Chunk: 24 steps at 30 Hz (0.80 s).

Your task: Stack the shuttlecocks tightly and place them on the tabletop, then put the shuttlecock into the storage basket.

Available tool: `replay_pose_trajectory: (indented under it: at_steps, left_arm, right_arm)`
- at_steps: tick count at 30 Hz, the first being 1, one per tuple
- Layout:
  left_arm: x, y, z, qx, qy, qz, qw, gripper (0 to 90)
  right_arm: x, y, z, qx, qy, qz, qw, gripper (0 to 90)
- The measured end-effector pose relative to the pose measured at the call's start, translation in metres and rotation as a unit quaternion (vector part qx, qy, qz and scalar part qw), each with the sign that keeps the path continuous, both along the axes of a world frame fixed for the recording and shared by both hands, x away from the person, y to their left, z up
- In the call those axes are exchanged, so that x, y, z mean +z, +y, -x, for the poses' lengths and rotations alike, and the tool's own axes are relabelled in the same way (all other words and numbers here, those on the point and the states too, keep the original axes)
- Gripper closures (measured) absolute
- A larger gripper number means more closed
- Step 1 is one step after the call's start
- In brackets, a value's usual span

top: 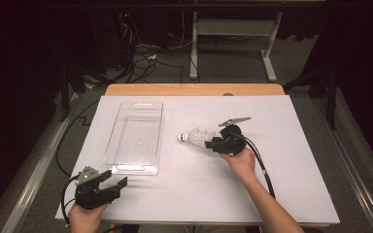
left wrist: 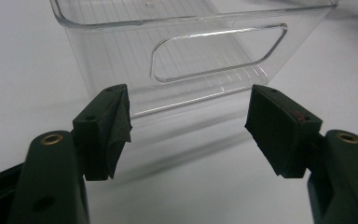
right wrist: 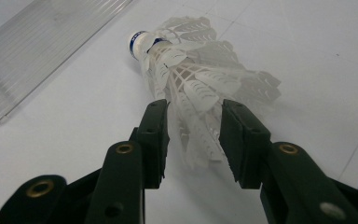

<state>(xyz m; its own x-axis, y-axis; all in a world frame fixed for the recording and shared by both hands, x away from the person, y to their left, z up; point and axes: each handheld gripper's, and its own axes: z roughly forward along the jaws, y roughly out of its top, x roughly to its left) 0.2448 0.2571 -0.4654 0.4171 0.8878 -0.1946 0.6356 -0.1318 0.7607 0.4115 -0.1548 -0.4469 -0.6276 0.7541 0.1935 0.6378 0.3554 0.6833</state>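
White table (top: 291,184) in a dark room, both my grippers' jaws apart, right gripper (right wrist: 193,135) loosely straddling the shuttlecock (right wrist: 191,74), pad contact hard to make out.

— What's carrying everything here?
— A wooden table (top: 194,89), its top almost wholly covered by a white sheet (top: 291,160); bare wood shows along the far edge.
— And what lies on the sheet?
— A clear plastic bin (top: 110,145) with cut-out handles, left of centre, its long side running away from the person. A white shuttlecock (top: 193,137) lies on its side just right of the bin, cork end pointing towards it.
— Do they touch?
— No, they lie apart.
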Motion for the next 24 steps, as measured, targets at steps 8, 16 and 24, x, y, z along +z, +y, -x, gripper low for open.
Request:
replay_pose_trajectory:
  at_steps: [8,16,24]
  left_arm:
    - [-0.0003,-0.0006,0.0009,0.003,0.001,-0.001,1.0000,31.5]
    - [-0.0005,-0.0001,0.0010,0.002,0.001,0.001,1.0000,31.5]
    - [0.0000,-0.0005,0.0016,0.000,0.001,-0.003,1.0000,31.5]
  right_arm:
    - [-0.0007,-0.0004,0.0011,0.002,-0.001,-0.001,1.0000,61.4]
    - [-0.0015,-0.0012,0.0045,0.002,0.000,-0.006,1.0000,61.1]
    - [-0.0022,0.0015,0.0054,0.008,-0.004,-0.004,1.0000,59.4]
